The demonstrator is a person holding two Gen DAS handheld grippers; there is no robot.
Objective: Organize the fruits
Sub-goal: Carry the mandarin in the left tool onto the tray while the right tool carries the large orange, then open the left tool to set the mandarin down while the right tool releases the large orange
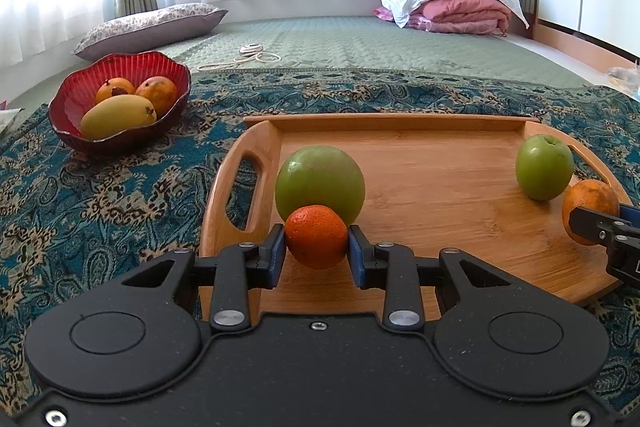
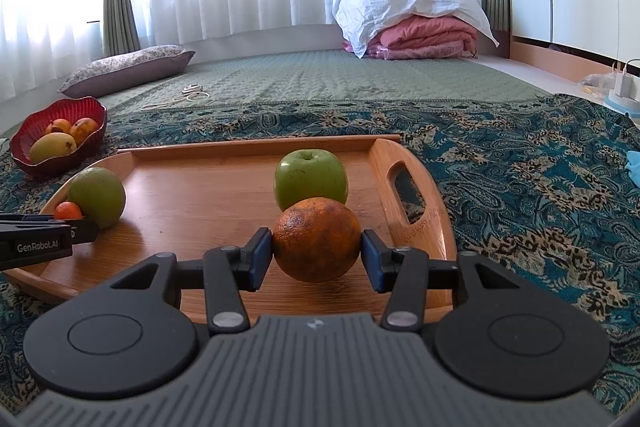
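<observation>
My left gripper (image 1: 317,241) is shut on a small tangerine (image 1: 317,235) just above the wooden tray (image 1: 440,163), in front of a large green fruit (image 1: 320,177). My right gripper (image 2: 316,254) is shut on a mottled orange (image 2: 316,239) over the tray's (image 2: 200,195) right part, in front of a green apple (image 2: 310,179). The apple (image 1: 544,167) and orange (image 1: 590,205) also show in the left wrist view. The tangerine (image 2: 68,211), the green fruit (image 2: 97,195) and the left gripper's fingers (image 2: 80,229) show in the right wrist view.
A red bowl (image 1: 68,95) with a mango (image 1: 118,117) and two orange fruits stands left of the tray on a blue patterned cloth (image 1: 100,187). Behind lie a green mat, a pillow (image 1: 148,29), a cable (image 1: 252,55) and folded bedding (image 1: 460,11).
</observation>
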